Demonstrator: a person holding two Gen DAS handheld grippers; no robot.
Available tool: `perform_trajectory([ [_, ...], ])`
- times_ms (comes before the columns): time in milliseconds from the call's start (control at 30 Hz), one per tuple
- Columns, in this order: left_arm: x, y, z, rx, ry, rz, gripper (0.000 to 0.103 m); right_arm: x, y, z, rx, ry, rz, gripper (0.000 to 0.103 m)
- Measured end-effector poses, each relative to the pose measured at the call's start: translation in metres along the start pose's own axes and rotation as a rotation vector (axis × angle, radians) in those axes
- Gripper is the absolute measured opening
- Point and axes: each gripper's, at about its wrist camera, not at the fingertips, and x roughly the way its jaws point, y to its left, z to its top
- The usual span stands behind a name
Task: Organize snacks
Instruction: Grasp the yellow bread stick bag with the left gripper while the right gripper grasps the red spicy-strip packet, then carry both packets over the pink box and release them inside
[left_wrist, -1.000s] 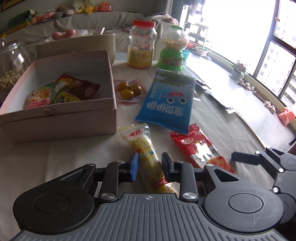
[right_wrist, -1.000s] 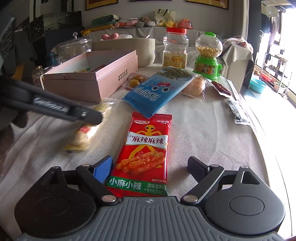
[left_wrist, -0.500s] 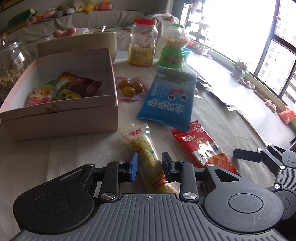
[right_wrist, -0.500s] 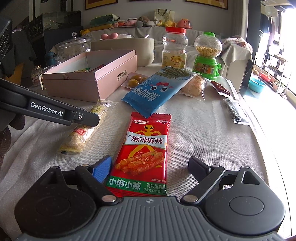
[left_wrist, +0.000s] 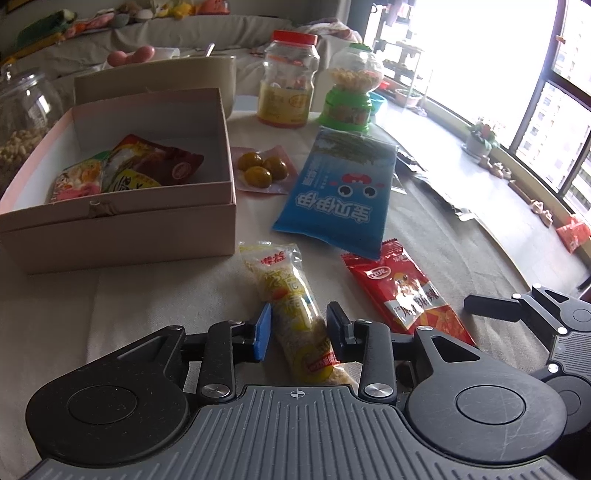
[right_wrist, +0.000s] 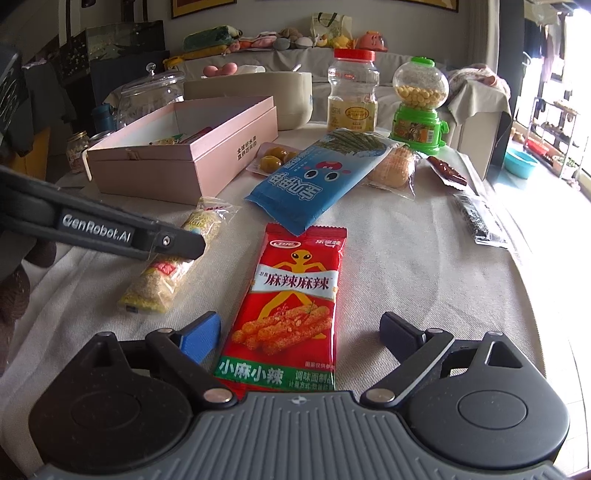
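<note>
A long yellow snack packet (left_wrist: 284, 291) lies on the beige tablecloth between the fingers of my left gripper (left_wrist: 300, 330). Its jaws are opening, and the pads stand just off the packet's sides. In the right wrist view the same packet (right_wrist: 173, 273) lies flat under a left finger (right_wrist: 129, 236). My right gripper (right_wrist: 301, 332) is wide and still opening, and the red spicy-strip packet (right_wrist: 295, 295) lies flat between its fingers, untouched. The open pink box (left_wrist: 122, 229) at the left holds a few snack bags.
A blue snack bag (left_wrist: 340, 192) lies mid-table beside a small pack of yellow sweets (left_wrist: 262, 170). Behind stand a red-lidded jar (left_wrist: 288, 92), a green candy dispenser (left_wrist: 351, 92) and a glass jar (left_wrist: 22, 118). More small packets (right_wrist: 476, 218) lie near the table's right edge.
The yellow packet, blurred and held off the cloth a second ago, now rests on the table. The left jaws have spread away from it. The right jaws have widened slightly.
</note>
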Motion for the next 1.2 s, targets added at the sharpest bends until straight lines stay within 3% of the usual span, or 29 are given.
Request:
perform_trajectory([
  [100,0.007,0.002,-0.001,-0.021,0.044,-0.020,0.042,0.004,-0.001,0.005,0.011,-0.007,0.003,0.094],
  [200,0.006,-0.001,-0.004,0.007,0.030,-0.012,0.041,0.009,0.000,0.011,0.005,-0.016,-0.009,0.091],
  [300,0.005,0.001,-0.004,0.004,0.027,-0.017,0.039,0.013,0.004,0.014,-0.019,-0.011,-0.016,0.069],
  [333,0.004,0.003,-0.005,-0.006,0.024,-0.022,0.037,0.011,0.006,0.015,-0.033,-0.013,-0.016,0.055],
  [367,0.003,0.005,-0.006,-0.018,0.022,-0.028,0.036,0.009,0.008,0.016,-0.043,-0.011,-0.011,0.054],
  [533,-0.013,0.014,-0.021,-0.045,0.010,-0.060,0.034,-0.012,0.009,0.010,-0.047,0.005,-0.005,0.052],
  [867,-0.082,0.049,-0.072,-0.108,-0.002,-0.107,0.034,-0.071,0.035,0.010,-0.110,-0.007,0.114,0.051],
  [1067,-0.131,0.082,-0.063,-0.185,-0.116,-0.113,0.034,-0.093,0.066,0.039,-0.176,-0.072,0.176,0.051],
  [1200,-0.168,0.104,-0.034,-0.185,-0.263,-0.044,0.034,-0.111,0.082,0.075,-0.203,-0.152,0.227,0.051],
])
